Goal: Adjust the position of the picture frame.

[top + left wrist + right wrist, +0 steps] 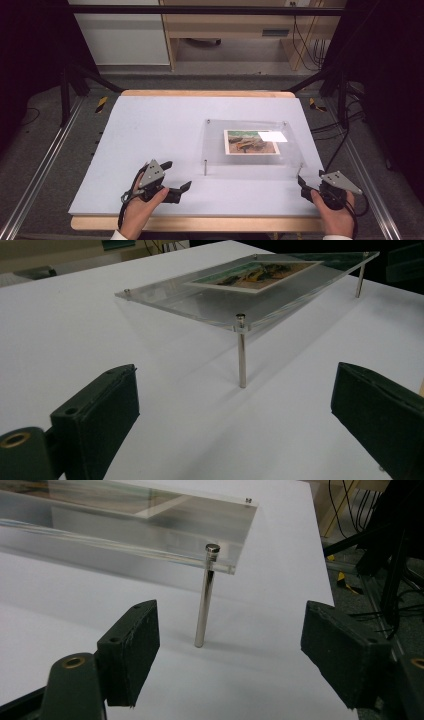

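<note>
Tongs (176, 177) (303, 181) both gape open near the acrylic frame (250, 129), apparently touching nothing.

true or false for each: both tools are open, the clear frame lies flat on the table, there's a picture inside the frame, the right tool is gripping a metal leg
1. Both tools are open. True: the left tool and the right tool both have their jaws spread with nothing between the pads.
2. The clear frame lies flat on the table. False: it stands raised on thin metal legs.
3. A picture sits inside the frame. True.
4. The right tool grips a metal leg. False: the leg stands ahead of the jaws, untouched.
</note>
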